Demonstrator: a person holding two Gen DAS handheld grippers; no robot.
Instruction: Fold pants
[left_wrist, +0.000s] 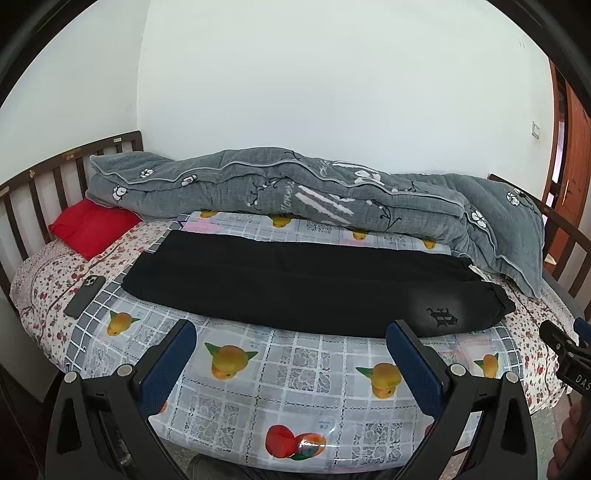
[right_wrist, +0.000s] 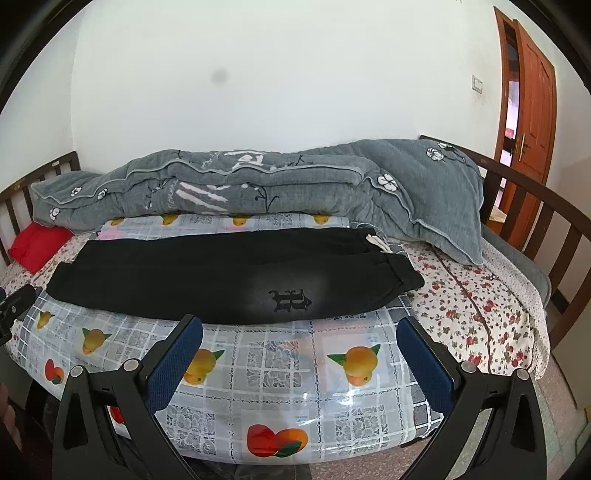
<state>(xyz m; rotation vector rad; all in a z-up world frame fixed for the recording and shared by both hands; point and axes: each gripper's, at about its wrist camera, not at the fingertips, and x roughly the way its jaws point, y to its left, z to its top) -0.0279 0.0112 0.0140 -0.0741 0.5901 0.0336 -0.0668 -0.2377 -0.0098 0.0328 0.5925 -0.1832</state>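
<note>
pants (left_wrist: 295, 280): laid lengthwise, legs stacked, so ready for folding
left hand-held gripper (left_wrist: 291, 354): wide open, empty, hovering near edge
right hand-held gripper (right_wrist: 301, 350): same, gaping, nothing grabbed

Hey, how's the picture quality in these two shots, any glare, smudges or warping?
Left wrist view: strong fisheye bend, glare on the plastic sheet. Right wrist view: same bend, glare on the sheet, a dark smudge on the wall, and a pale hazy patch on the pants.

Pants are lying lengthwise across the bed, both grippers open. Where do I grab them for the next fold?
Take the black pants at the waistband end, on the right near the embroidered logo. Come in low from the near edge with the right gripper: that end lies flat and layered, nearest its open fingers.
</note>
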